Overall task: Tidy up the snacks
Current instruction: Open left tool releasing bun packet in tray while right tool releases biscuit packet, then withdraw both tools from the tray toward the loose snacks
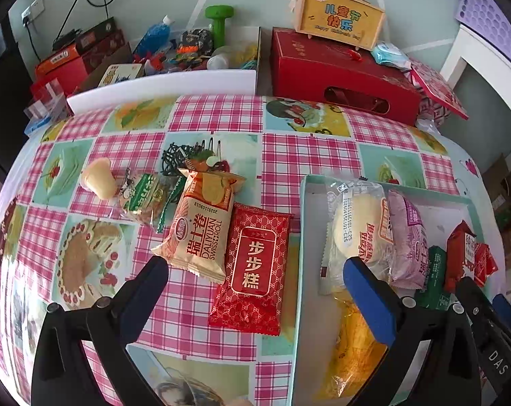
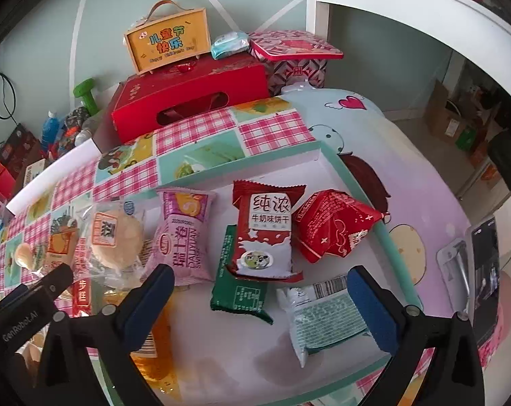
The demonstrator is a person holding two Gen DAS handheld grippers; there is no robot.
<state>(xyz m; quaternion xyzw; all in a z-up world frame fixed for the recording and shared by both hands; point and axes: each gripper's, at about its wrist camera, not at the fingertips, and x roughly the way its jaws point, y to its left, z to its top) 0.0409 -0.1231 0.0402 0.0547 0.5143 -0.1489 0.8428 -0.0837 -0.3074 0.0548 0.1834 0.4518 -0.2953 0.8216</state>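
A shallow teal-rimmed tray [image 1: 304, 223] lies on the right of the table and holds several snack packs, among them a clear-wrapped bun [image 1: 353, 226], a purple Swiss roll [image 2: 184, 237], a red milk-biscuit pack [image 2: 265, 233] and a green pack [image 2: 238, 291]. Left of the tray on the cloth lie a red cake pack [image 1: 253, 270], a beige Swiss roll pack [image 1: 201, 230], a green-labelled cracker pack [image 1: 143, 199] and a jelly cup [image 1: 99, 177]. My left gripper [image 1: 255, 270] is open above the red cake pack. My right gripper [image 2: 260, 287] is open and empty over the tray.
A red gift box [image 1: 343, 74] with a yellow handled box [image 1: 340, 13] on it stands at the table's far edge. A cluttered box of toys [image 1: 187, 50] sits at the back left. A black hair clip [image 1: 177, 159] lies behind the snacks. A phone [image 2: 485, 270] lies right of the tray.
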